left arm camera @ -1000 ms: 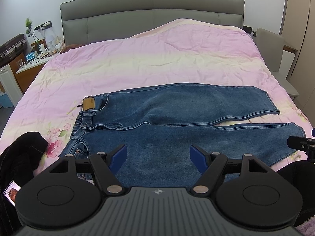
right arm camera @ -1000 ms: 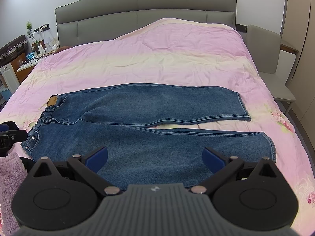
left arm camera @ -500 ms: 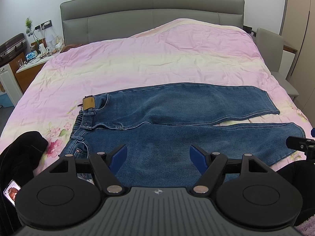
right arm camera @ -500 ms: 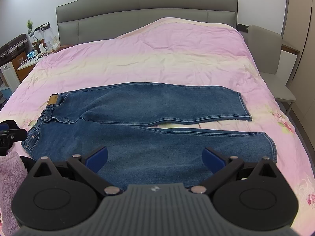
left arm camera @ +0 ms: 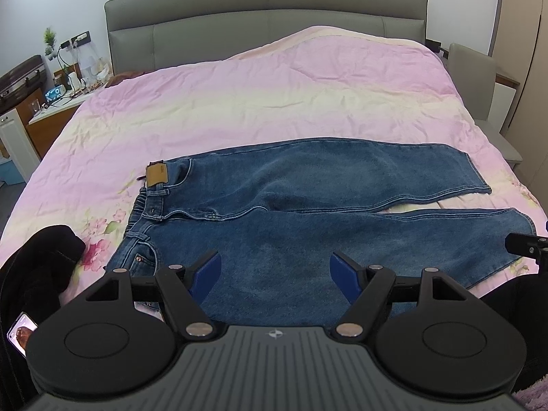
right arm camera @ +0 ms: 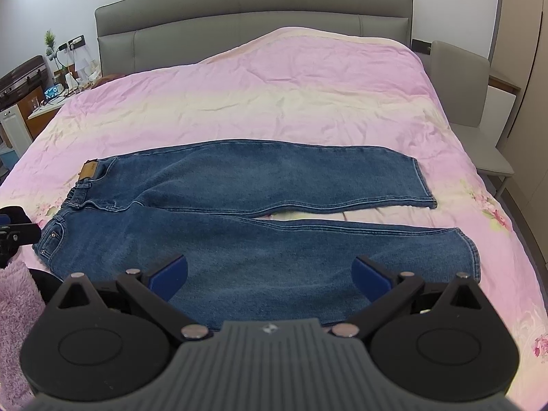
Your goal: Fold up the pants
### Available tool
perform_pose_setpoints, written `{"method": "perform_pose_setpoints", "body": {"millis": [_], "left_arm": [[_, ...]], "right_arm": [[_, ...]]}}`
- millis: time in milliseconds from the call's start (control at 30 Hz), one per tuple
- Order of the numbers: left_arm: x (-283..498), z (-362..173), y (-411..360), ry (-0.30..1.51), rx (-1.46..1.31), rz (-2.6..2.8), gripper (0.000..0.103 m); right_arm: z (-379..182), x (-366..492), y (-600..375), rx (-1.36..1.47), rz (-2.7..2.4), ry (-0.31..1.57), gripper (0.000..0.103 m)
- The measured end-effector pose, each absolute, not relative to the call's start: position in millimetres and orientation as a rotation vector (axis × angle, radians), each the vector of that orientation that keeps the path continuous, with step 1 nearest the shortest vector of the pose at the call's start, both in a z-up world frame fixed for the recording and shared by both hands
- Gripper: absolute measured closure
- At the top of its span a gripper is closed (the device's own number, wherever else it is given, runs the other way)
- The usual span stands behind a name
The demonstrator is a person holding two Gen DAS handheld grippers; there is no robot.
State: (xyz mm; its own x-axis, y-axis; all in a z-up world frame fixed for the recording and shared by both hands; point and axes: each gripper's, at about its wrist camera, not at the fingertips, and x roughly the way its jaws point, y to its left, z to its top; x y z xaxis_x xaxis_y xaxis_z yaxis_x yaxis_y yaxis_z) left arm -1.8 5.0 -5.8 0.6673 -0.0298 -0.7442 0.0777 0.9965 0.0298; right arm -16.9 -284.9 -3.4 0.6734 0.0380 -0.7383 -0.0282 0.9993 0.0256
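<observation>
Pre-grasp, nothing folded yet. Jeans [left arm camera: 308, 233] lie flat on the bed [left arm camera: 274, 109], on the pink duvet, waistband to my left, both legs running right and splayed apart at the hems, with a wedge of bedding showing between them.

Left hand-held gripper [left arm camera: 275, 270] hangs over the near leg close to the hip, jaws wide, holding nothing. Right hand-held gripper [right arm camera: 269, 275] hangs over the same leg nearer the hem, jaws wider still, also empty. Neither touches the denim as far as I can tell.

My read of the next move: lengthwise fold first. I'd pinch the near edge at the waistband with the left and at the near hem [right arm camera: 469, 250] with the right, lift together and lay the near leg onto the far leg [right arm camera: 274, 174]. Needs an even lift, or the thick denim drags and skews.

Labels: tan patch [left arm camera: 157, 174] on the waistband, writing too small to read. Small emblem on each gripper body, no legible text. Phone [left arm camera: 21, 332] at the left edge, screen lit, unreadable.
</observation>
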Motion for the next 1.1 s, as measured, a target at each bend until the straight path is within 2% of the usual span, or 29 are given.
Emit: {"method": "perform_pose_setpoints", "body": {"millis": [200, 367, 433, 667, 1100], "left_arm": [[16, -22, 26, 0.91, 0.15, -0.109, 0.018], [40, -37, 58, 0.995, 0.225, -0.188, 0.018], [51, -42, 71, 1.027, 0.28, -0.219, 0.018], [88, -81, 106, 1.171, 0.6, -0.311, 0.018], [132, -161, 178, 1.358, 0.931, -0.422, 0.018]], "right_arm": [[-24, 0, -305, -0.072, 0.033, 0.853, 0.005], [-54, 17, -331, -0.251, 0.062, 0.868, 0.006], [-64, 23, -343, -0.292, 0.091, 0.885, 0.014], [-94, 53, -376, -0.315, 0.135, 0.98, 0.025], [-121, 97, -428, -0.311, 0.124, 1.095, 0.025]]}}
